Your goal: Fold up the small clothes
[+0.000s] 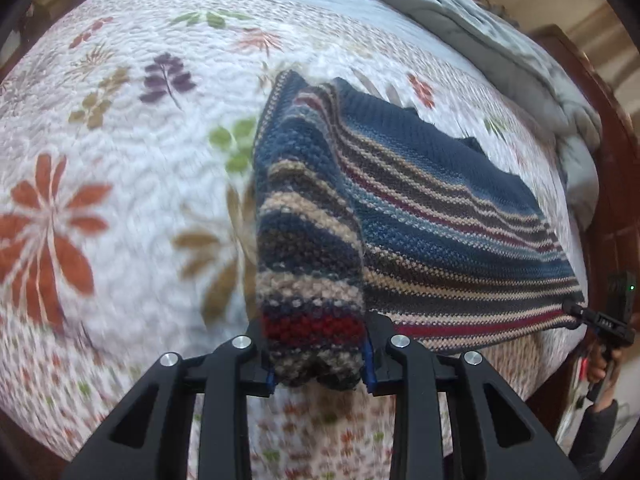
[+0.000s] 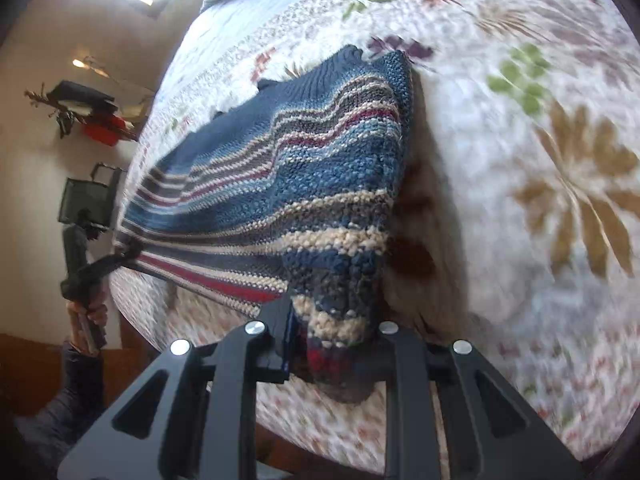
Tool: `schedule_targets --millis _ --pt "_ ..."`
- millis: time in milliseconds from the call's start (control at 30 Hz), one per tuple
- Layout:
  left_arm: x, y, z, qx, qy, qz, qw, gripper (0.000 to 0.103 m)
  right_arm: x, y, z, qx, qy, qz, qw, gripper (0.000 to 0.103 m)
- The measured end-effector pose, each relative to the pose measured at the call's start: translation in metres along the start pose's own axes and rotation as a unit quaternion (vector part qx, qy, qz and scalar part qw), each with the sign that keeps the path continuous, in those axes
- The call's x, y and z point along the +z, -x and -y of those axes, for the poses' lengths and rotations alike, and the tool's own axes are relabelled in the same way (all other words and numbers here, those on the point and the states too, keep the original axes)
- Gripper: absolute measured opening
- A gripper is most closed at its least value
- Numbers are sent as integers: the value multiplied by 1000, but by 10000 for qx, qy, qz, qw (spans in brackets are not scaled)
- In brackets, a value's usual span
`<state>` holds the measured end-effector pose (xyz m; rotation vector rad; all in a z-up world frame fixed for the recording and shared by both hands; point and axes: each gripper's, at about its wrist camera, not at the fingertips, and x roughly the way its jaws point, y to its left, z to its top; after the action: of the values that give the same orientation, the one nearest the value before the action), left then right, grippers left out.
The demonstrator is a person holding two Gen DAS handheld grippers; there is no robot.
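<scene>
A small knitted sweater (image 1: 432,208) with blue, tan, brown and red stripes hangs stretched above the bed between both grippers. My left gripper (image 1: 318,360) is shut on one bunched bottom corner of it. The right gripper (image 1: 576,312) shows at the far right of the left wrist view, clamped on the other corner. In the right wrist view my right gripper (image 2: 334,352) is shut on a bunched corner of the sweater (image 2: 288,184), and the left gripper (image 2: 128,254) pinches the far corner at the left. The sweater's navy upper part trails toward the quilt.
A white quilt (image 1: 120,152) with printed flowers and leaves covers the bed. A grey duvet (image 1: 500,40) lies bunched at the head. A wooden bed frame (image 1: 616,184) runs along the edge. A hand (image 2: 90,316) and a dark sleeve hold the left gripper's handle.
</scene>
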<state>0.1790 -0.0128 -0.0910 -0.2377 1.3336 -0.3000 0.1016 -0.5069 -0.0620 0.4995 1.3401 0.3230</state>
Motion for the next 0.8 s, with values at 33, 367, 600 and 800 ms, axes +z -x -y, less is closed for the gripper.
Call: schedule_targets --millis 33,367,600,800 --pt "-9 -1 1 30 -27 -2 10000 31 -10 1 3 -50 10 -22 10000 20" --pt "-67 -33 -19 244 199 -128 9994 34 -52 -32 40 -393 -215 -199 9988 22" --pt "-48 -33 -2 759 -192 -164 9968 63 -52 -38 23 -799 155 -146 9966 46" --pt "-30 9 -35 889 255 108 9957 70 -38 4 12 -1054 408 383 9929 54"
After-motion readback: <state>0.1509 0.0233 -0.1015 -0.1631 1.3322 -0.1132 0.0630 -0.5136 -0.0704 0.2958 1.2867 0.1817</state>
